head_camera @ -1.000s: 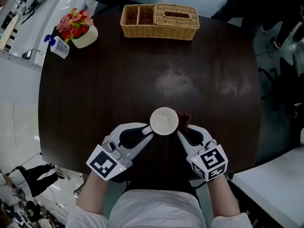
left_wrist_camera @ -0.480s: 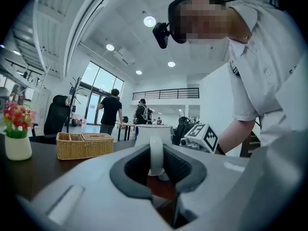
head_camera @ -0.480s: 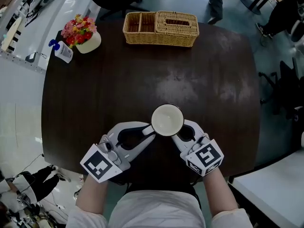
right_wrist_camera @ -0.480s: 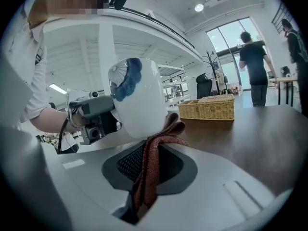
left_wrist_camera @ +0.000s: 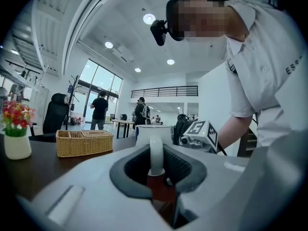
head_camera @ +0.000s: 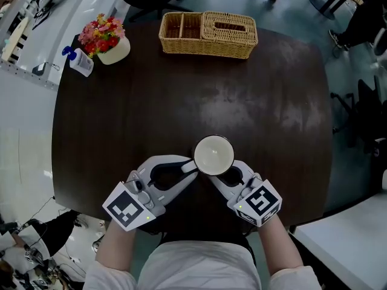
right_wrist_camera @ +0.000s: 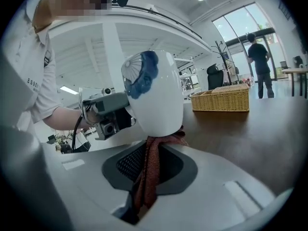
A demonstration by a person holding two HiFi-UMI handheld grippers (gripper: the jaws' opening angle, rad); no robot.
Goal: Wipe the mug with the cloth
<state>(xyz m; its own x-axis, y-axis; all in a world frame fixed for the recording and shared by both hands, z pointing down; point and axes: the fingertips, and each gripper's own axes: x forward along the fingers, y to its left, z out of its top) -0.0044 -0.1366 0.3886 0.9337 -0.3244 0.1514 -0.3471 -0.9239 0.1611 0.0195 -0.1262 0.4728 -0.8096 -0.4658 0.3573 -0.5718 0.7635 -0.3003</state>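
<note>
A white mug (head_camera: pixel 213 154) stands near the front of the dark round table (head_camera: pixel 145 113), seen from above. My left gripper (head_camera: pixel 192 165) is shut on the mug's handle (left_wrist_camera: pixel 156 152), which stands upright between its jaws. My right gripper (head_camera: pixel 221 175) comes in from the near right. It is shut on a red-brown cloth (right_wrist_camera: pixel 151 165) whose top is pressed against the lower side of the mug (right_wrist_camera: pixel 155 96). A blue flower print shows on that side. In the head view the cloth is hidden between the jaws and the mug.
A wicker basket (head_camera: pixel 207 35) sits at the table's far edge. A pot of flowers (head_camera: pixel 104 41) and a small spray bottle (head_camera: pixel 78 61) stand at the far left. The table's front edge lies just under both grippers. People stand in the hall beyond.
My right gripper has swung from the mug's right side round to its near side, carrying the cloth out of the head view. The left gripper keeps its hold on the handle.
</note>
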